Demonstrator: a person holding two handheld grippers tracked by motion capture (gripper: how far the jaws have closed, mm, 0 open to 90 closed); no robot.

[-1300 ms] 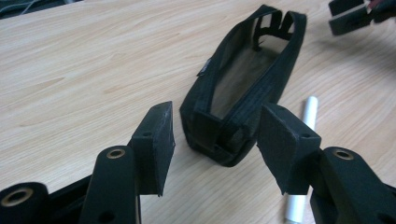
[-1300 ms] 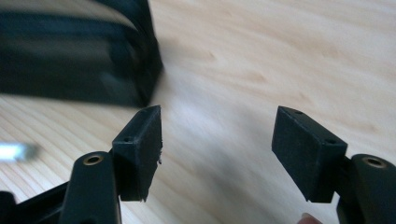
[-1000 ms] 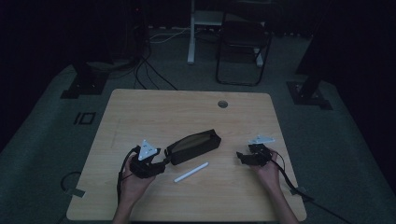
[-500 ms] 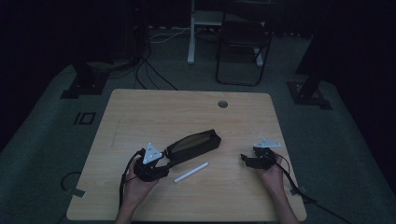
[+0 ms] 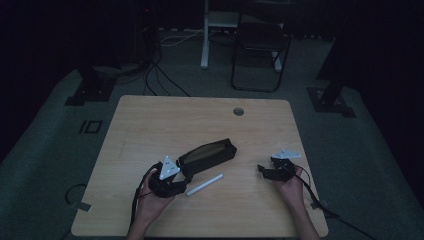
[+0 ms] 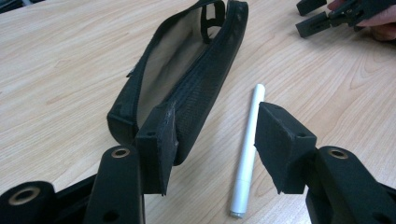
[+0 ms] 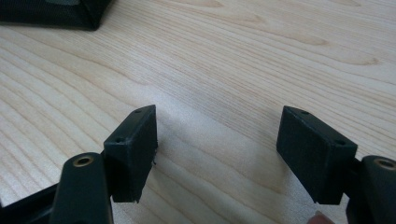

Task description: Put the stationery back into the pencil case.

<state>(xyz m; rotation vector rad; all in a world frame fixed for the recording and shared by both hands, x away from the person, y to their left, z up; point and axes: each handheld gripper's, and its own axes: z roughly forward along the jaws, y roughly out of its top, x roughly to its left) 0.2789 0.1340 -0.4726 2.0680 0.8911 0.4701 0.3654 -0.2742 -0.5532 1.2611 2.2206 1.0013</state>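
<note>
An unzipped black pencil case [image 6: 187, 79] lies near the centre of the wooden table [image 5: 165, 125], with a white pen [image 6: 246, 149] on the bare wood just beside it, at its 5 o'clock in the high view. The left gripper [image 6: 215, 140], jaws spread and holding nothing, sits at the case's 7 o'clock end, one jaw at the case's edge and the other beyond the pen. The right gripper [image 7: 217, 149], likewise released, rests at the case's 3 o'clock, so judging by this layout the pen is not yet packed and nothing is grasped.

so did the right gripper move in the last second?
Yes. The right gripper shifted toward the person's side of the table, away from the table's hole.
</note>
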